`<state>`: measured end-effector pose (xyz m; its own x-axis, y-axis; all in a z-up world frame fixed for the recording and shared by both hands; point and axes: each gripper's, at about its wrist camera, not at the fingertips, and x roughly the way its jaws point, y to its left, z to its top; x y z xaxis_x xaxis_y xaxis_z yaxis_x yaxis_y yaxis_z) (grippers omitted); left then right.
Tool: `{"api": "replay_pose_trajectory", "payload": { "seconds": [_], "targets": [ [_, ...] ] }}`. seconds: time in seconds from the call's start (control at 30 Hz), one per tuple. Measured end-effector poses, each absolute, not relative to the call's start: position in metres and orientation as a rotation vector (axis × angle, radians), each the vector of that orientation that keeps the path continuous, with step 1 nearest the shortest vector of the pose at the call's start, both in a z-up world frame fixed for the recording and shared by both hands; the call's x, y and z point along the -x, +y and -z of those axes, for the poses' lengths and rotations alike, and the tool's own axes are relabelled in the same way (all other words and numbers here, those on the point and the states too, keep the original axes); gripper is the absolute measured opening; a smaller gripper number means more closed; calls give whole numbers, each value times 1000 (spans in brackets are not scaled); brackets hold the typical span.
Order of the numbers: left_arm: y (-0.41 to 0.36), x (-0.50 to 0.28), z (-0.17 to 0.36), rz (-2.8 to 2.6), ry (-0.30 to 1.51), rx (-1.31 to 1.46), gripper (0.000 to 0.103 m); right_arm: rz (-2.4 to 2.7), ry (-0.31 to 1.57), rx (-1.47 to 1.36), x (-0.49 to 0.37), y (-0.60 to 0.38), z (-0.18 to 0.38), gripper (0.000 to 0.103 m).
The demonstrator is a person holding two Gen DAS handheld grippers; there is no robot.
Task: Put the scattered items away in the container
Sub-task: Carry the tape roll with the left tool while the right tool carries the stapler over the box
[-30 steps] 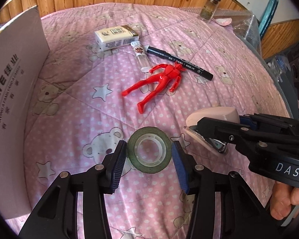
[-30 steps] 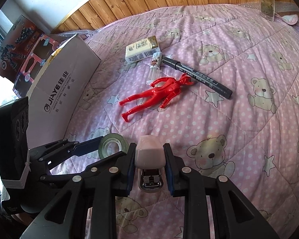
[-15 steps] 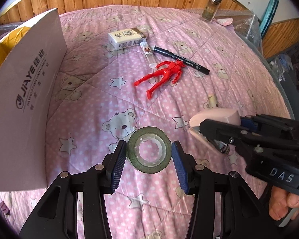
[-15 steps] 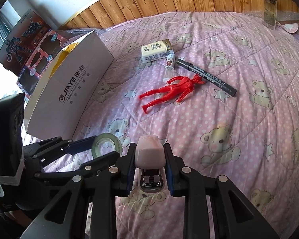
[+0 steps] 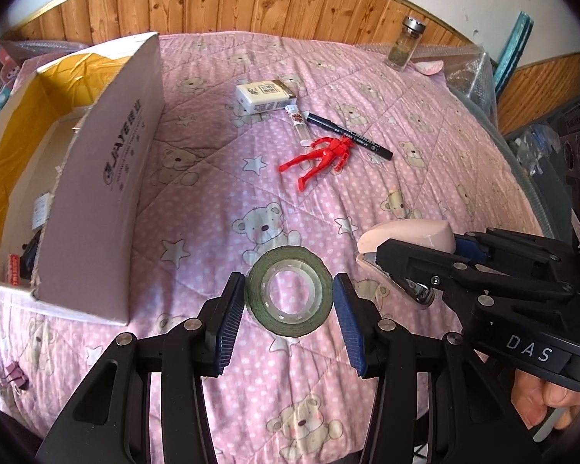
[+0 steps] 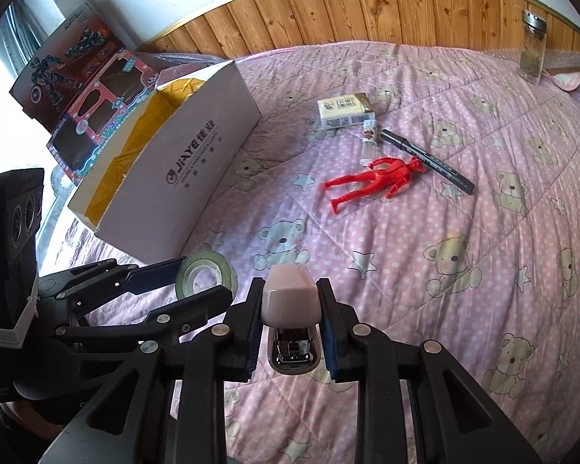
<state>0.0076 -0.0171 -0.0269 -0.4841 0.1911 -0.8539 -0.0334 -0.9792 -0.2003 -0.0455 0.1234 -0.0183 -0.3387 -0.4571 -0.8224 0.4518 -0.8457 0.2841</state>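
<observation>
My left gripper (image 5: 289, 301) is shut on a green tape roll (image 5: 289, 296), held above the pink bedspread; the roll also shows in the right wrist view (image 6: 207, 273). My right gripper (image 6: 291, 311) is shut on a pink stapler (image 6: 291, 301), which also shows in the left wrist view (image 5: 406, 237). The open cardboard box (image 5: 108, 178) stands to the left, with small items inside; it also shows in the right wrist view (image 6: 181, 178). On the bed lie a red toy figure (image 5: 323, 156), a black marker (image 5: 348, 137), a small clear tube (image 5: 299, 125) and a white packet (image 5: 265, 94).
A glass spice jar (image 5: 404, 44) stands at the bed's far edge. A pink binder clip (image 5: 13, 375) lies at the near left. Toy boxes (image 6: 85, 89) lean behind the cardboard box. Clutter and a speaker (image 5: 578, 147) are at the right.
Both grippers have risen and drawn back from the scattered items with the tape roll and stapler held. The box's open inside has come into view at the left.
</observation>
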Motion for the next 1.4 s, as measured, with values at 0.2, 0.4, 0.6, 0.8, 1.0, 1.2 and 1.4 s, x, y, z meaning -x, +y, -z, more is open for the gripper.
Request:
{"api": "replay_pose_trajectory", "payload": {
  "seconds": [0.2, 0.4, 0.6, 0.8, 1.0, 1.2, 1.4],
  "targets": [
    [-33, -24, 17, -2607, -267, 1497, 48, 2194, 34, -1329, 31, 108, 7, 27],
    [-44, -35, 6, -2622, -297, 1469, 48, 2197, 64, -1309, 20, 97, -4, 27],
    [-55, -45, -12, -2649, -317, 1427, 48, 2204, 100, -1280, 11, 86, -17, 27],
    [-67, -53, -30, -2679, -334, 1383, 48, 2210, 150, -1237, 3, 70, -34, 27],
    [-80, -59, -43, -2702, -355, 1350, 48, 2211, 186, -1198, -2, 56, -50, 27],
    [-93, -64, -57, -2723, -375, 1315, 48, 2212, 215, -1157, -5, 43, -66, 27],
    [-110, -66, -67, -2744, -402, 1288, 48, 2207, 237, -1121, -5, 26, -80, 28]
  ]
}}
